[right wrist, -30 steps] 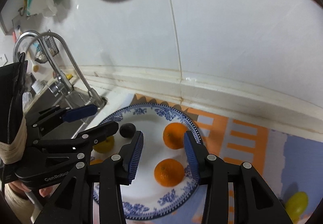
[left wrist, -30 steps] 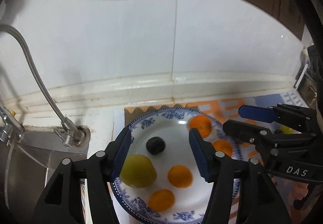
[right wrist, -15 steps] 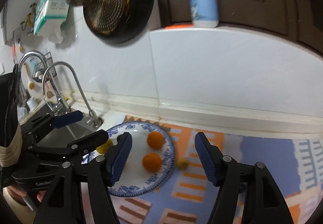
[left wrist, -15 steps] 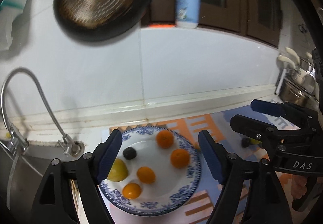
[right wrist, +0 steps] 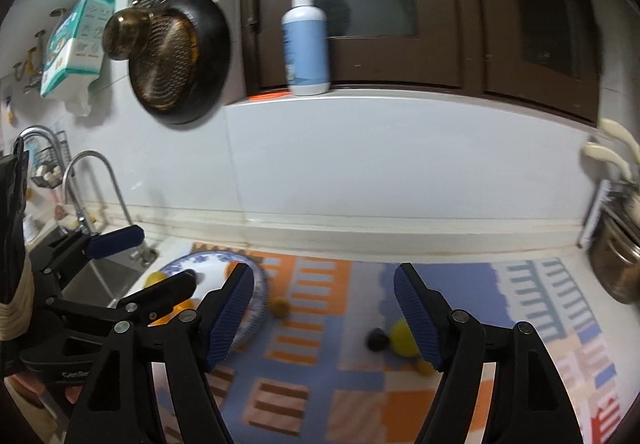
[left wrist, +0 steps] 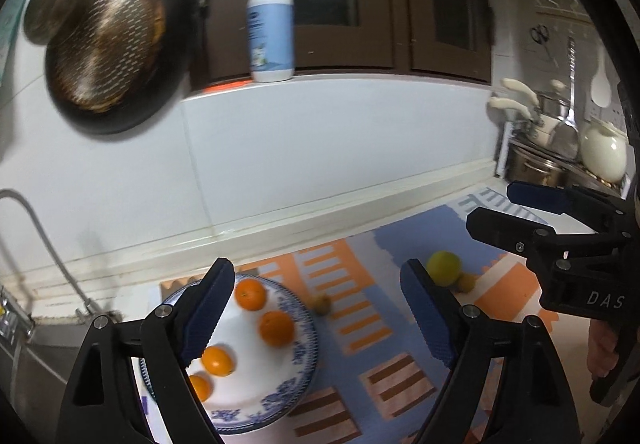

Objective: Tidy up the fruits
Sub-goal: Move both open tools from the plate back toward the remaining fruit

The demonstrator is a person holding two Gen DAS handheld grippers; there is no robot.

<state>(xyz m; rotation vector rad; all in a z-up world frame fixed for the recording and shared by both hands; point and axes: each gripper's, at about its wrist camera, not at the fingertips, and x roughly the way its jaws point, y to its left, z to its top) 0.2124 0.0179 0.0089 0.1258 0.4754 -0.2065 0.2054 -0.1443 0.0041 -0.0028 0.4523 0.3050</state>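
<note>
A blue-and-white plate (left wrist: pixel 304 360) holds several oranges (left wrist: pixel 277 328) at the mat's left end; it also shows in the right wrist view (right wrist: pixel 256 308). A small brownish fruit (left wrist: pixel 321 304) lies on the mat just right of the plate. A yellow-green fruit (left wrist: pixel 443 265) and a small orange one (left wrist: pixel 466 283) lie further right, with a dark fruit (right wrist: pixel 378 339) beside them. My left gripper (left wrist: pixel 316 318) is open and empty, high above the plate. My right gripper (right wrist: pixel 324 316) is open and empty above the mat.
A sink with a tap (right wrist: pixel 96 180) is at the left. A pan (left wrist: pixel 112 60) hangs on the tiled wall. A soap bottle (left wrist: pixel 271 24) stands on the sill. Pots and a kettle (left wrist: pixel 602 150) stand at the right. The patterned mat (left wrist: pixel 360 384) covers the counter.
Both grippers have pulled back and up from the plate and opened wider. The loose fruits on the mat have come into view.
</note>
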